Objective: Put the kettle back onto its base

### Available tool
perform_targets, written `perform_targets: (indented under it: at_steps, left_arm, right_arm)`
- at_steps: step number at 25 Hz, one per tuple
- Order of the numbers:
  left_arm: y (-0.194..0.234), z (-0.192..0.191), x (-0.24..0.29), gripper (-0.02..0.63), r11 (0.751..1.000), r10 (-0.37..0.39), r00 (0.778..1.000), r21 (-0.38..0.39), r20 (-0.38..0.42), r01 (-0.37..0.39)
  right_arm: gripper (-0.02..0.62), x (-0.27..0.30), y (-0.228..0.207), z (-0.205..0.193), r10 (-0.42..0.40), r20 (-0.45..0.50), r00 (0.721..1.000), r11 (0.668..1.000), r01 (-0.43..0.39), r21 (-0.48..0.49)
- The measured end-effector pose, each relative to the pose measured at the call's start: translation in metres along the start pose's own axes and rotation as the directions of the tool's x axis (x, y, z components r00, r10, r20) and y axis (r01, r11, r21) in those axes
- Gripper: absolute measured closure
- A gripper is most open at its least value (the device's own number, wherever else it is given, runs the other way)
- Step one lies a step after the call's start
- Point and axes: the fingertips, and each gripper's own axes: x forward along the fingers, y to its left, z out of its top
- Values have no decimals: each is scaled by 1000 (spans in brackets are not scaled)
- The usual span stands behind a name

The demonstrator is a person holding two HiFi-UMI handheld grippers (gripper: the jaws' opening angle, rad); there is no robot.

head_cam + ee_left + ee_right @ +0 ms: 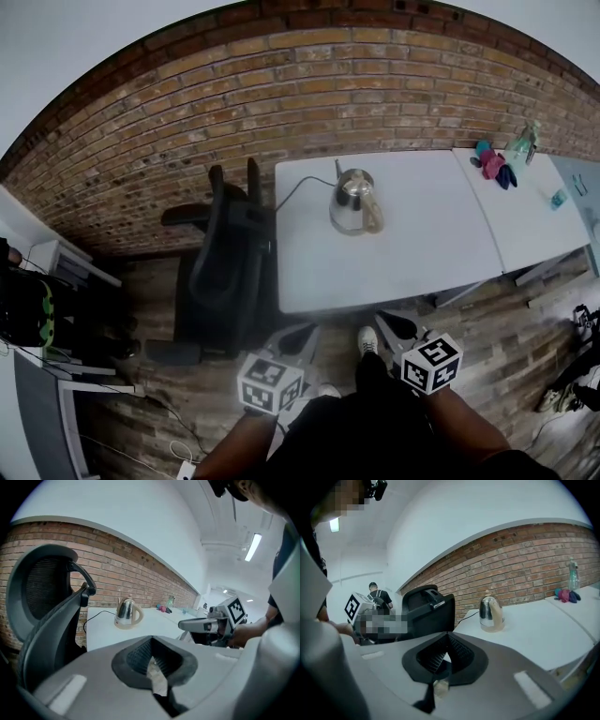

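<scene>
Head view: kettle [356, 202] is upright on the white table [441, 253], toward the back, a bit left of the middle. Afaict it's sitting on its beige base [492, 628]. The cord [300, 187] trails off toward the table's back left corner. A black office chair [225, 272] is pushed right up against the table's left edge. A second table [534, 225] butts on at the right w/ a bottle [521, 145] and some pink/teal stuff [492, 164] at its far end. Brick wall [281, 84] behind, wood floor [506, 337] underneath. Both grippers are held short of the table's near edge, close to the person's body and well apart from the kettle. The left gripper [302, 333] has its jaws clenched together w/ nothing between them. Same for the right gripper [394, 323], pinched closed & empty.
</scene>
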Motion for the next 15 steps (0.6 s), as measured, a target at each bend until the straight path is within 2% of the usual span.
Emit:
perform_targets:
  at_steps: [6,11,15]
  left_arm:
    - [-25,-3,-1,606,999,-48,999,18,3,48]
    - [-53,4,0,604,997,-73,997,23,19,73]
    - [-66,9,6,606,998,-50,998,23,33,50]
  right_arm:
    - [569,-25,23,-16,2,1,1000,1000,-2,-30]
    - [569,-47,12,-13,0,13,1000,999,0,-39]
    - [569,-65,0,-7,3,26,1000,999,-2,-51]
